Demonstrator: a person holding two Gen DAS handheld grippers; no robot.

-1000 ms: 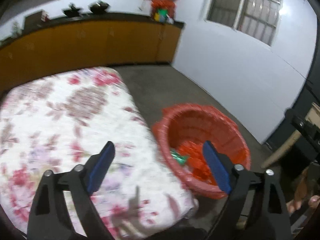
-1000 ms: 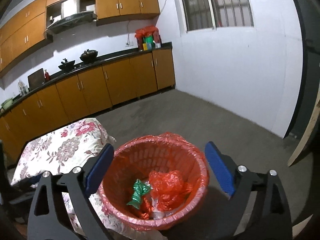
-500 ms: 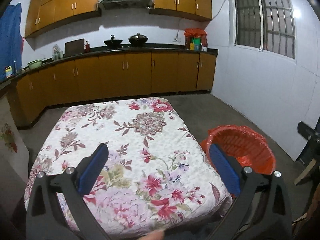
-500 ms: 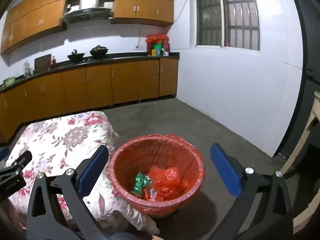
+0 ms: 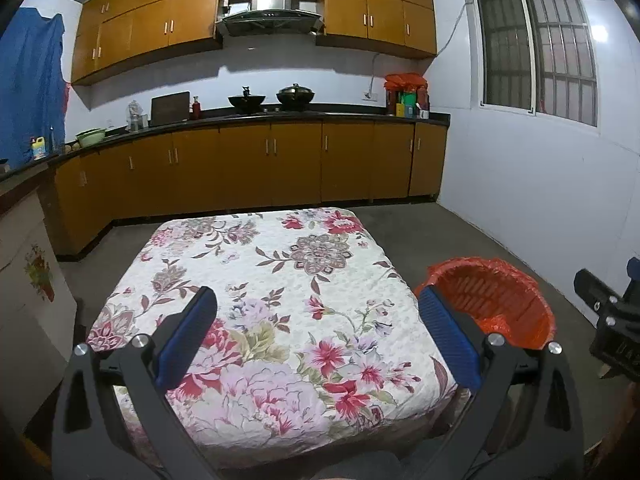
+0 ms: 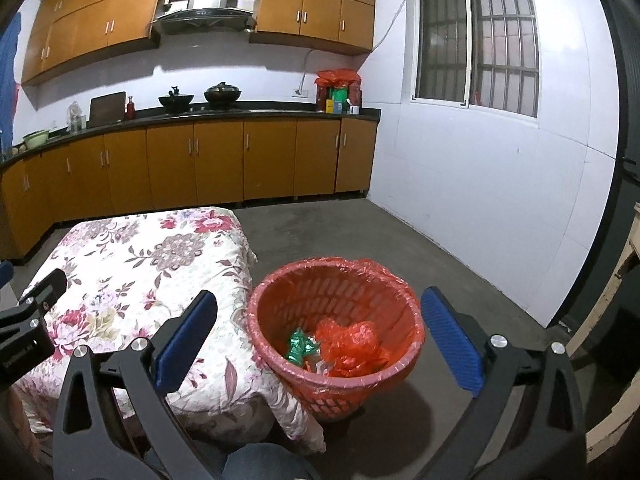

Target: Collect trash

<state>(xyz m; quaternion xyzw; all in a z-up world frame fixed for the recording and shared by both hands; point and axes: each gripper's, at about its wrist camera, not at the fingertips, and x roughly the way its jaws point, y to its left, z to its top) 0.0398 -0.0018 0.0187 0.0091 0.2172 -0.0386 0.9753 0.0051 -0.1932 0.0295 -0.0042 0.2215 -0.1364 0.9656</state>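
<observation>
A red plastic basket (image 6: 412, 322) lined with a red bag stands on the floor right of the table; it also shows in the left wrist view (image 5: 536, 300). Inside lie a crumpled green wrapper (image 6: 301, 345) and crumpled red plastic (image 6: 352, 344). My left gripper (image 5: 318, 330) is open and empty, held above the near part of the floral tablecloth (image 5: 260, 280). My right gripper (image 6: 320, 332) is open and empty, held above and in front of the basket. No trash shows on the tablecloth.
The table with the floral cloth (image 6: 120, 264) fills the left. Brown kitchen cabinets (image 5: 248, 168) with pots on the counter line the far wall. A white wall (image 6: 480, 200) with a barred window stands to the right. Grey concrete floor (image 6: 340, 228) lies between.
Both grippers have pulled back and levelled out. The left view has swung from the basket and table corner to the whole table. Both have stayed open.
</observation>
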